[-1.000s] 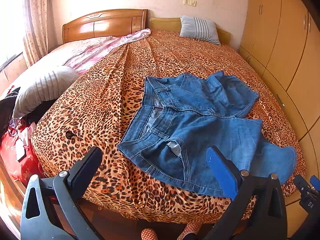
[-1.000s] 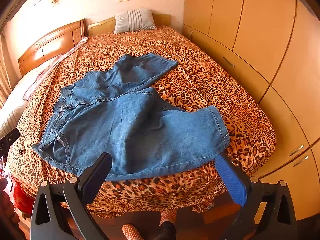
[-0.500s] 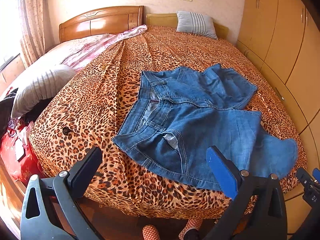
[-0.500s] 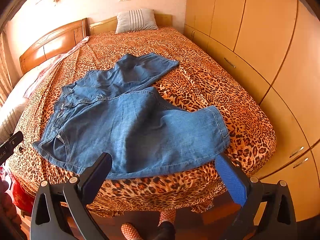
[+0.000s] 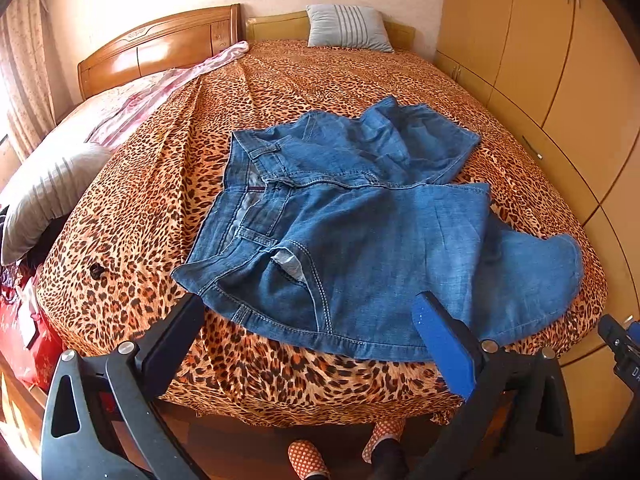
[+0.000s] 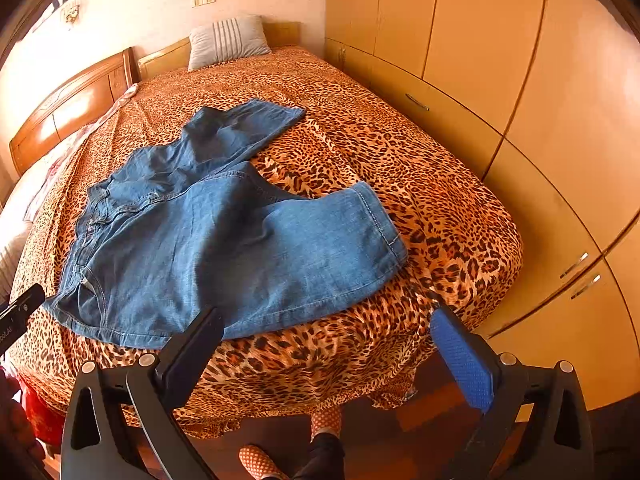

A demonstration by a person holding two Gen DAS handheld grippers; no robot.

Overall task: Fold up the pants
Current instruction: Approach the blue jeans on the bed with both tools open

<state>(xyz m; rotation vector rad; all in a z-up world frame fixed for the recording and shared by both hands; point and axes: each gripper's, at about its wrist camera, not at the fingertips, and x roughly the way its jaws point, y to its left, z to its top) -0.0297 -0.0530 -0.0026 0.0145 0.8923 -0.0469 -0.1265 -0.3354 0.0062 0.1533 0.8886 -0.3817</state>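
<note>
Denim pants [image 5: 360, 232] lay unfolded on the leopard-print bed cover [image 5: 168, 184], waistband to the left, one leg reaching toward the wardrobe [image 6: 520, 80], the other angled up toward the striped pillow [image 5: 348, 28]. L gripper [image 5: 310, 320] & R gripper [image 6: 326, 334] hovered off the bed's foot edge, fingers spread wide, holding nothing.
</note>
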